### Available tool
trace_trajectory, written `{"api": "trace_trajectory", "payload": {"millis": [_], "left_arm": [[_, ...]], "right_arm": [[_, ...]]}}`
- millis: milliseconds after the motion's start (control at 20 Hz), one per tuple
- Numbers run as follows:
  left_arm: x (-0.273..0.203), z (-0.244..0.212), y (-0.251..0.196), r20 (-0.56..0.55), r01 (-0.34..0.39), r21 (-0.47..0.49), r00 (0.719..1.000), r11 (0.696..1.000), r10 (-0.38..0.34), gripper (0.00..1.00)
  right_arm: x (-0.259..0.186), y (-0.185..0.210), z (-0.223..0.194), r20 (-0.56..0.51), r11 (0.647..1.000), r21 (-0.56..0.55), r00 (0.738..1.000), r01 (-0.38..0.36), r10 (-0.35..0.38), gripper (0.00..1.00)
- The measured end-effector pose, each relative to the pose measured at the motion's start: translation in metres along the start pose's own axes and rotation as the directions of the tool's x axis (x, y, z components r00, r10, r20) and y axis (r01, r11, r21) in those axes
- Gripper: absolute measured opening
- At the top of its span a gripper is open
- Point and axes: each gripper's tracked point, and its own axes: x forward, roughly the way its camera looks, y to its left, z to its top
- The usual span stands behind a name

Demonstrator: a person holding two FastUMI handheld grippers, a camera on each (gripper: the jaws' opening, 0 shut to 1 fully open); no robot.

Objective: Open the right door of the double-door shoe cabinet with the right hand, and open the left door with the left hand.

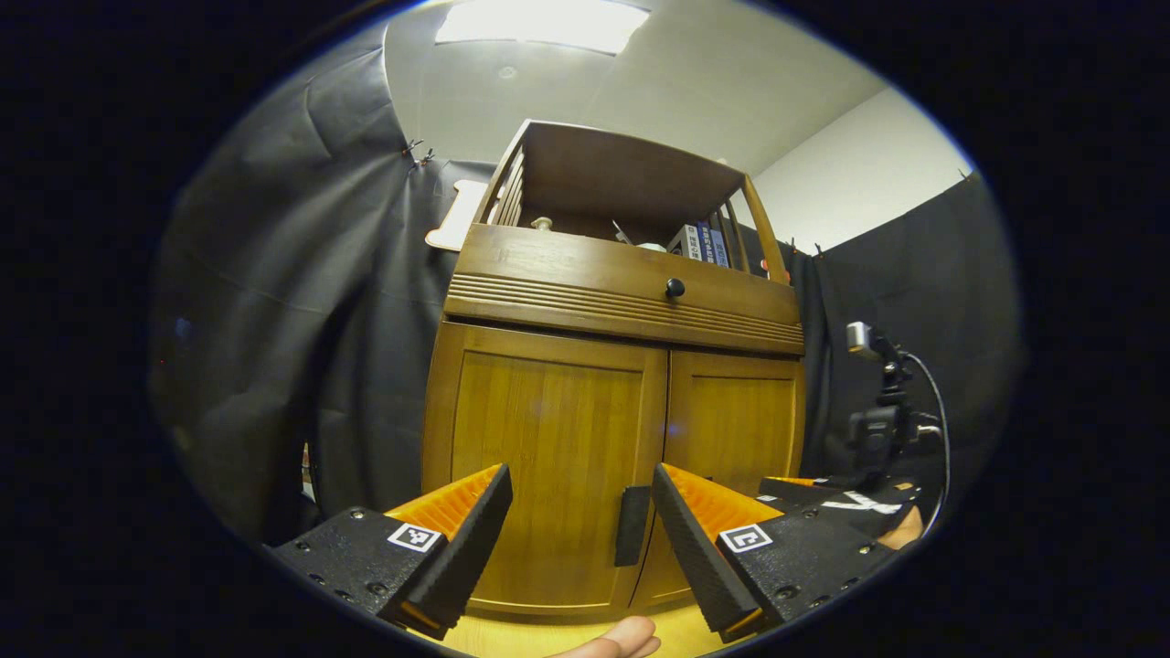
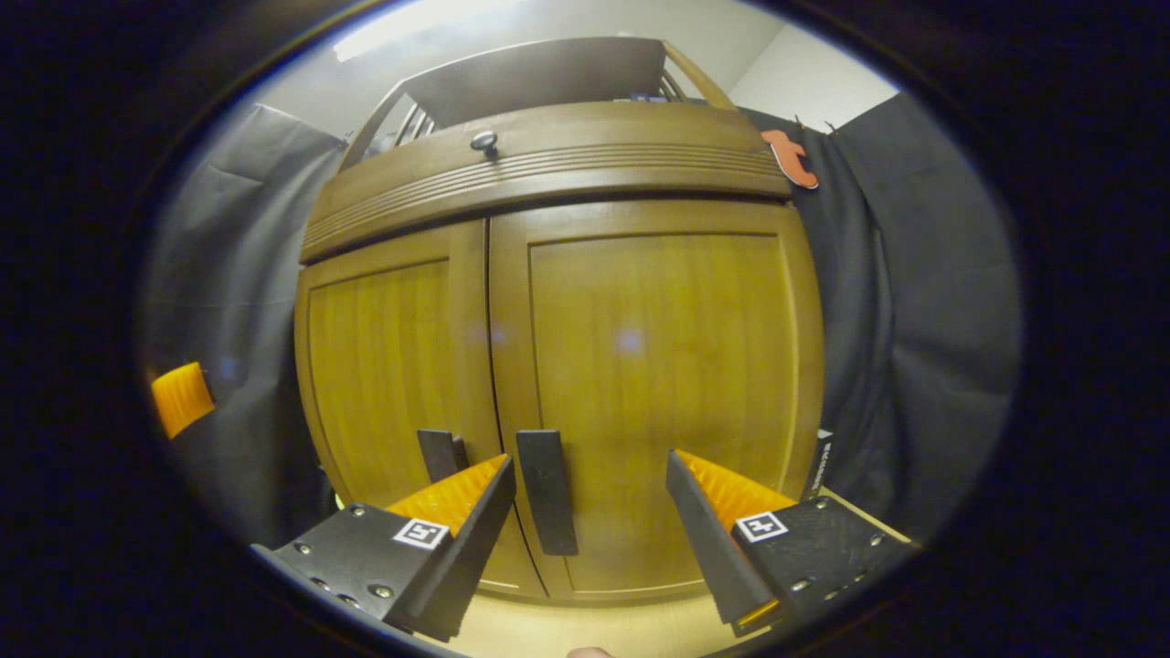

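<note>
My right gripper (image 2: 590,512) is spread wide and empty, with the right door's dark flat handle (image 2: 547,492) between its fingers toward eleven o'clock. My left gripper (image 1: 580,516) gapes too, the left door's handle (image 1: 632,525) just inside at one o'clock. Both honey-brown wooden doors look closed: two doors, two handles. I judge this the approach; next, clamp the right handle.

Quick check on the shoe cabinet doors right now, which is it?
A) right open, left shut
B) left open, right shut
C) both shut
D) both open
C: in the right gripper view the left door and right door sit flush, meeting at the centre seam, and the right gripper hangs open in front of the right door's handle, gripping nothing.
</note>
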Motion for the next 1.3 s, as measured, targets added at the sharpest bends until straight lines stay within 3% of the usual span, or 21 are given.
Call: {"api": "trace_trajectory", "payload": {"millis": [100, 350, 450, 550, 650, 800, 1000, 1050, 1100, 1150, 1200, 1250, 1300], "left_arm": [[0.003, -0.003, 0.003, -0.009, -0.002, -0.004, 1.0, 1.0, 0.002, 0.91], [0.014, -0.011, 0.017, -0.034, -0.037, -0.022, 0.999, 0.999, 0.037, 0.91], [0.02, -0.015, 0.022, -0.049, -0.046, -0.026, 0.998, 0.999, 0.045, 0.91], [0.022, -0.02, 0.025, -0.064, -0.053, -0.035, 0.997, 0.998, 0.051, 0.91], [0.024, -0.022, 0.027, -0.072, -0.056, -0.04, 0.996, 0.998, 0.053, 0.95], [0.025, -0.022, 0.032, -0.075, -0.068, -0.045, 0.995, 0.997, 0.064, 0.91], [0.026, -0.024, 0.035, -0.078, -0.082, -0.04, 0.994, 0.996, 0.079, 0.91], [0.025, -0.024, 0.035, -0.077, -0.085, -0.042, 0.994, 0.996, 0.081, 0.95], [0.025, -0.025, 0.035, -0.077, -0.088, -0.042, 0.993, 0.995, 0.084, 0.91], [0.025, -0.024, 0.035, -0.076, -0.09, -0.042, 0.993, 0.995, 0.087, 0.95], [0.026, -0.025, 0.034, -0.076, -0.091, -0.043, 0.993, 0.995, 0.087, 0.91], [0.026, -0.026, 0.034, -0.079, -0.089, -0.044, 0.993, 0.995, 0.086, 0.95], [0.027, -0.027, 0.033, -0.081, -0.087, -0.047, 0.993, 0.995, 0.083, 0.95]], "right_arm": [[0.016, 0.019, -0.004, 0.0, 0.999, -0.026, 1.0, -0.027, 0.027, 0.98], [0.042, 0.033, -0.021, -0.062, 0.997, -0.081, 0.998, -0.006, 0.001, 1.0], [0.047, 0.035, -0.028, -0.11, 0.999, -0.053, 0.994, 0.007, -0.013, 0.75], [0.058, 0.027, -0.028, -0.085, 0.999, -0.035, 0.996, 0.014, -0.017, 0.5], [0.052, 0.027, -0.026, -0.078, 1.0, -0.018, 0.997, -0.02, 0.018, 0.28], [0.05, 0.027, -0.026, -0.077, 0.998, -0.048, 0.996, -0.04, 0.036, 0.31], [0.05, 0.028, -0.024, -0.085, 0.995, -0.052, 0.993, -0.084, 0.079, 0.34], [0.049, 0.03, -0.022, -0.091, 0.994, -0.045, 0.992, -0.097, 0.092, 0.31], [0.05, 0.022, -0.021, -0.09, 0.995, -0.067, 0.994, -0.07, 0.063, 0.31], [0.05, -0.006, -0.013, -0.084, 0.994, -0.111, 0.996, 0.021, -0.031, 0.31], [0.049, -0.005, -0.01, -0.075, 0.997, -0.071, 0.997, -0.029, 0.024, 0.07], [0.045, -0.003, -0.006, -0.068, 0.998, -0.026, 0.996, -0.063, 0.061, 0.01], [0.039, -0.002, -0.006, -0.063, 0.996, 0.002, 0.994, -0.087, 0.087, 0.01]]}}
